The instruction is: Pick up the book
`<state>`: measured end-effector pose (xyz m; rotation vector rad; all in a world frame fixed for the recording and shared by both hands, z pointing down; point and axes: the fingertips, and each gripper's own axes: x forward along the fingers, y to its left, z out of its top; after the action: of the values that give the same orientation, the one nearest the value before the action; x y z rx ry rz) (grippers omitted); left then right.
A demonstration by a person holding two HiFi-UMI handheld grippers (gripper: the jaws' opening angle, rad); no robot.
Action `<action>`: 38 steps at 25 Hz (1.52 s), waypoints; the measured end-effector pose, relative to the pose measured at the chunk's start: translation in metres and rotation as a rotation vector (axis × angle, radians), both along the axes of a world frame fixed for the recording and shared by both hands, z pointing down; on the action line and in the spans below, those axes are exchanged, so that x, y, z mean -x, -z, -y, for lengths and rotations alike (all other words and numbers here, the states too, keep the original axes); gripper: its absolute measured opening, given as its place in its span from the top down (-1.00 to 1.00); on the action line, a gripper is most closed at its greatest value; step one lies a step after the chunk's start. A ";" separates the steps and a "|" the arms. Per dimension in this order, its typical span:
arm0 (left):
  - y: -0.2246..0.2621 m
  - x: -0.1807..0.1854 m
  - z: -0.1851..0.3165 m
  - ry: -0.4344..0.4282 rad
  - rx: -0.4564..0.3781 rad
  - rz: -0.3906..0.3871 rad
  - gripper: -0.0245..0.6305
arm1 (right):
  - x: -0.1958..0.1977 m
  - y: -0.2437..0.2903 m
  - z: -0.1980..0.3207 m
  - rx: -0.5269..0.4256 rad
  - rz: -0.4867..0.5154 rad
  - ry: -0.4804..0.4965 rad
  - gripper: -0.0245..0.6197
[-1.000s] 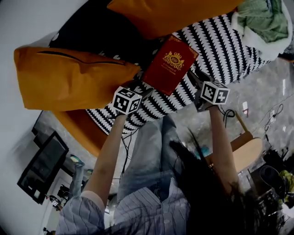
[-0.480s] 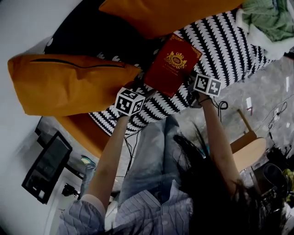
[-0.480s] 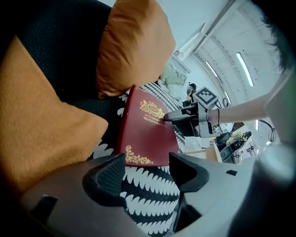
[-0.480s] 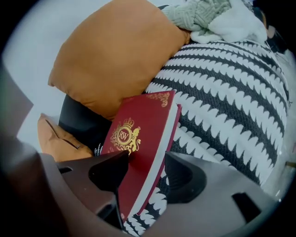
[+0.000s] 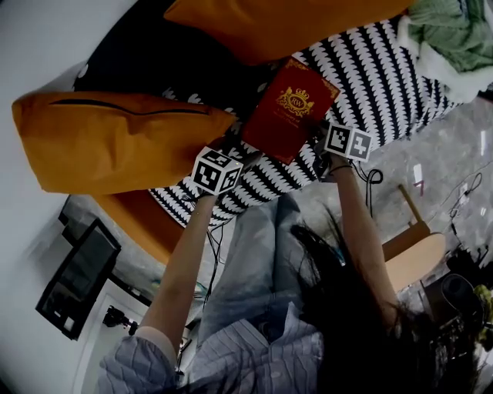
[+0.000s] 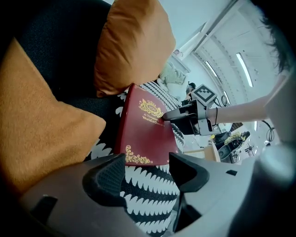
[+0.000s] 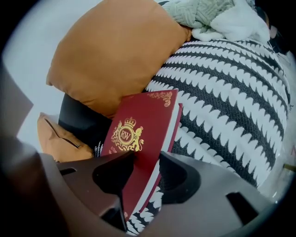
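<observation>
The book (image 5: pixel 289 108) is red with a gold crest on its cover. It lies cover up on a black-and-white patterned blanket (image 5: pixel 370 69). Its far end reaches the dark seat (image 5: pixel 154 54) between two orange cushions: one cushion (image 5: pixel 108 142) lies to the left of the book, the other cushion (image 5: pixel 269 23) lies beyond it. A heap of green knitted fabric (image 5: pixel 447 31) rests at the far right end of the blanket, well apart from the book.

Right gripper (image 7: pixel 147 169): positioned at the book's right-hand long edge and pointing steeply down. Its jaws have just been closing. The book's edge now stands between them, one pad on the cover and the other against the page side, and both pads appear to bear on the book. The book has not left the blanket.

Left gripper (image 6: pixel 148 172): positioned just short of the book's near corner and pointing steeply down. Its jaws stand wide apart. Only the blanket shows between them, and neither pad touches the book.

The person's forearms reach forward over the knees to both grippers.
</observation>
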<state>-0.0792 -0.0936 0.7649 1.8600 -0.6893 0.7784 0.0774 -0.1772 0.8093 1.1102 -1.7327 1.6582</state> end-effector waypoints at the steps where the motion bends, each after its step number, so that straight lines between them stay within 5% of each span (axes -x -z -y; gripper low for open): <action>1: 0.001 0.000 0.000 -0.002 -0.001 0.000 0.04 | 0.000 0.001 0.000 -0.006 -0.005 0.002 0.36; 12: -0.018 -0.008 0.002 0.013 0.070 -0.019 0.01 | -0.029 0.001 -0.012 -0.023 -0.039 0.062 0.36; 20: -0.040 -0.024 0.015 0.066 0.136 -0.113 -0.04 | -0.031 -0.002 -0.010 -0.051 -0.016 0.036 0.36; 38: -0.042 -0.045 -0.008 -0.068 0.196 -0.108 -0.04 | -0.034 0.017 -0.027 -0.098 -0.030 -0.010 0.37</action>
<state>-0.0340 -0.0856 0.8073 1.7403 -0.4663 0.7549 0.1114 -0.1506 0.7923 1.1841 -1.8084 1.5693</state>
